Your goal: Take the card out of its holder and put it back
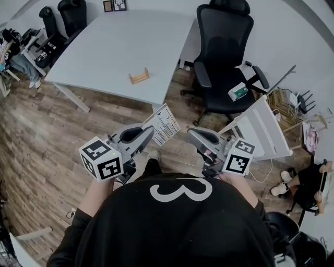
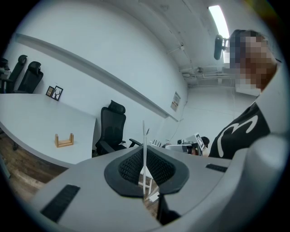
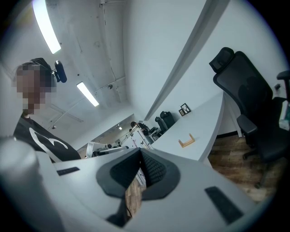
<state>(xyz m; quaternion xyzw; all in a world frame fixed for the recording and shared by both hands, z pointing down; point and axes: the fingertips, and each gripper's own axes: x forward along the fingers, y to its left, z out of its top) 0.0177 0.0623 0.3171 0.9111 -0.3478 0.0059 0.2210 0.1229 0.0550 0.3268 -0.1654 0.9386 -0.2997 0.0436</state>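
A small wooden card holder [image 1: 139,76] stands empty on the pale table [image 1: 104,47], well ahead of both grippers; it also shows as the holder [image 2: 64,140] and the holder [image 3: 186,141]. My left gripper [image 1: 150,131] is shut on a white printed card [image 1: 163,124], held up in the air in front of the person's chest. In the left gripper view the card [image 2: 144,149] stands edge-on between the dark pads of the gripper [image 2: 145,171]. My right gripper [image 1: 192,134] hovers beside it, jaws together on nothing, as the right gripper [image 3: 137,176] view shows.
A black office chair [image 1: 222,57] stands right of the table corner, with a white slatted rack [image 1: 263,130] beside it. More black chairs [image 1: 62,18] sit at the far left. Two small picture frames [image 1: 115,5] rest at the table's far edge. Wood floor lies below.
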